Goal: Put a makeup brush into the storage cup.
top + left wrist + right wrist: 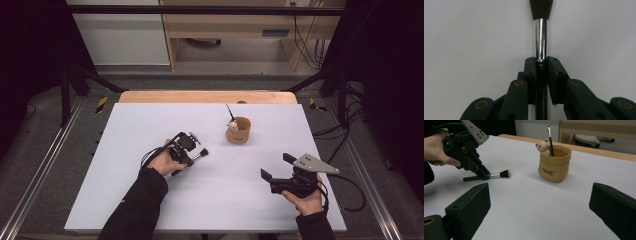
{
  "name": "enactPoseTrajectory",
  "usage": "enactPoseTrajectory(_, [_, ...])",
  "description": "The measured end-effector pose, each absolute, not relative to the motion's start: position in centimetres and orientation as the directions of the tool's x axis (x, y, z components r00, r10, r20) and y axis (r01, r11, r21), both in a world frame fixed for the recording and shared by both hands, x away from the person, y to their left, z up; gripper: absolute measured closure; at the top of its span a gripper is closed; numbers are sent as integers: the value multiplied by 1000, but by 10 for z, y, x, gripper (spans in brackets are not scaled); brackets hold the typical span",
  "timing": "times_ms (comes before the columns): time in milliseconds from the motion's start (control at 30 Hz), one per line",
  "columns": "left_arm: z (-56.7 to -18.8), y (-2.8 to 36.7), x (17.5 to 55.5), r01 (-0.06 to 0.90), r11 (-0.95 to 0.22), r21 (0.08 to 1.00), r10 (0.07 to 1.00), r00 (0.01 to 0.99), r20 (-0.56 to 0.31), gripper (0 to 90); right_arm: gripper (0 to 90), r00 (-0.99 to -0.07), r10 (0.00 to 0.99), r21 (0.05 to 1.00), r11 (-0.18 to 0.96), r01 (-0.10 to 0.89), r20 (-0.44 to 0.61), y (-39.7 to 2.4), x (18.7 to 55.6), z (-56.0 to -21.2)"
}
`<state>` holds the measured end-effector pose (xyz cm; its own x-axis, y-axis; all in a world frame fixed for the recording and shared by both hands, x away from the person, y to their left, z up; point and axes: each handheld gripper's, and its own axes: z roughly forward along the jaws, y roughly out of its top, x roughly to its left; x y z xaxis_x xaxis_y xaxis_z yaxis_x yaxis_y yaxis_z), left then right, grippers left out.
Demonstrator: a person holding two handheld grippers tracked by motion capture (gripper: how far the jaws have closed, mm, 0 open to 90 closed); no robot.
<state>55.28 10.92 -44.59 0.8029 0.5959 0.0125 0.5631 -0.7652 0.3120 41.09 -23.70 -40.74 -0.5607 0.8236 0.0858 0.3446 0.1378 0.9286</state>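
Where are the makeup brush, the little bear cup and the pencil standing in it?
makeup brush (504, 173): right gripper view, bristle head.
bear cup (554, 166): right gripper view, front wall.
pencil (549, 137): right gripper view, shaft.

A black-handled brush (495, 174) with a silver collar lies on the white table (150, 125); the tan cup (554, 163) bears dark lettering.
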Motion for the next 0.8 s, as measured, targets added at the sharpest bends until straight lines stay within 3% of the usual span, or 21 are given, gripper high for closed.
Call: enactPoseTrajectory(800, [-423,113,541,489,-779,393,549,834,49,789,42,-561,823,931,133,341,88,-237,410,-406])
